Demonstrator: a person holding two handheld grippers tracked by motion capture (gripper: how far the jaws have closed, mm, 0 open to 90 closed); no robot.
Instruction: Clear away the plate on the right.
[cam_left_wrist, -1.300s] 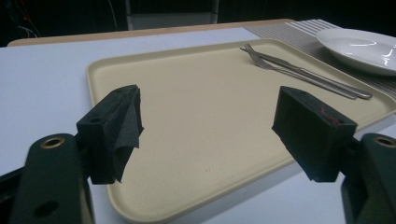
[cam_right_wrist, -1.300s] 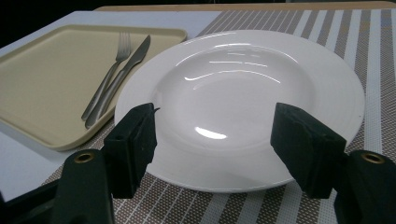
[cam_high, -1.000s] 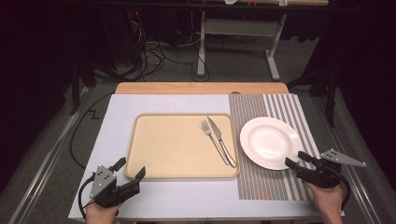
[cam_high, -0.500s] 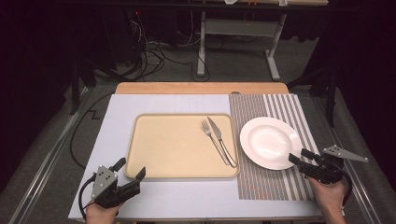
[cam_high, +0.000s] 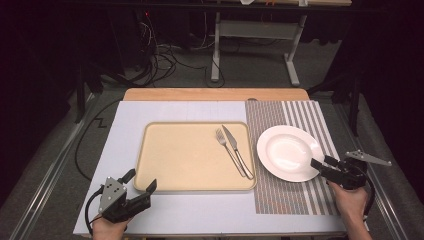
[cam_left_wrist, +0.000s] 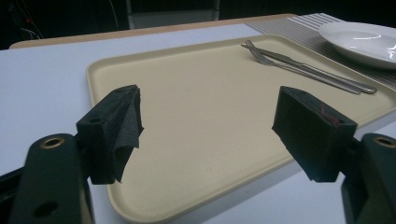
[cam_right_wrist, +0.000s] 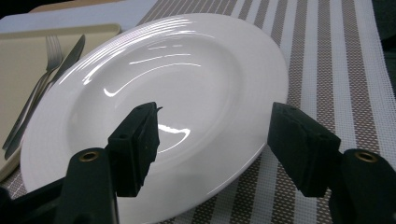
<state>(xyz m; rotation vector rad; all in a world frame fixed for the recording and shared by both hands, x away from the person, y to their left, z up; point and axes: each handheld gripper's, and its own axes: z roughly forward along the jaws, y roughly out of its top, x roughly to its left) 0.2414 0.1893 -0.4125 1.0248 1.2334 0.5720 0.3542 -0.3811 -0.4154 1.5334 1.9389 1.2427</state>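
Plate not yet gripped, right tool closing in on its rim

Plate (cam_high: 289, 151) is my landmark: a white dinner plate lying flat on the striped placemat (cam_high: 305, 195), just right of the beige tray (cam_high: 185, 155). I have the right tool (cam_high: 322, 163) at the plate's near-right rim, jaws spread. In the right gripper view one jaw hangs over the plate's inner slope and the other over the placemat outside the rim, so the edge sits between them, but I cannot see either pad touching it. I judge the grasp as lined up and not made.

Left of the plate, a fork (cam_high: 229, 149) and a table knife (cam_high: 237, 150) lie side by side on the tray's right part, untouched. My left tool (cam_high: 140, 182) rests well left of the plate, at the tray's near-left corner on the counter (cam_high: 125, 120), jaws spread and holding nothing.

Left to do, as I read it: pinch the rim, lift, and carry the plate wherever it belongs.
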